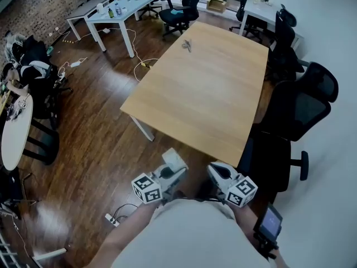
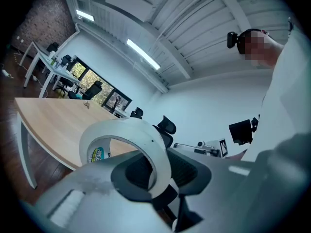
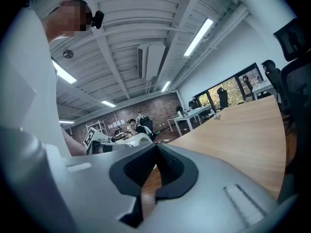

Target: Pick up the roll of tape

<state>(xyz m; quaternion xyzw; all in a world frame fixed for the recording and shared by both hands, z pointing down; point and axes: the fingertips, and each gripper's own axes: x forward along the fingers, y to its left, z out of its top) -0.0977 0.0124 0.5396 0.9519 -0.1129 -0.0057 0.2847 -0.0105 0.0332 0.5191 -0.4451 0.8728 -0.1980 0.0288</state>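
Observation:
The roll of tape (image 2: 127,131) is a white ring with a printed label inside its core. My left gripper (image 2: 158,177) is shut on it, its dark pads clamping the ring's near wall, and the roll stands upright above the jaws. In the head view the left gripper (image 1: 169,171) hangs just short of the wooden table's near edge with the pale roll (image 1: 174,159) at its tip. My right gripper (image 1: 218,172) is beside it, a little to the right. In its own view the right gripper (image 3: 155,160) is shut with nothing between the pads.
The long wooden table (image 1: 206,94) stretches ahead, with a small dark object (image 1: 187,45) near its far end. Black office chairs (image 1: 298,108) line its right side. White desks (image 1: 120,7) stand at the far left, and cables lie on the wooden floor (image 1: 89,144).

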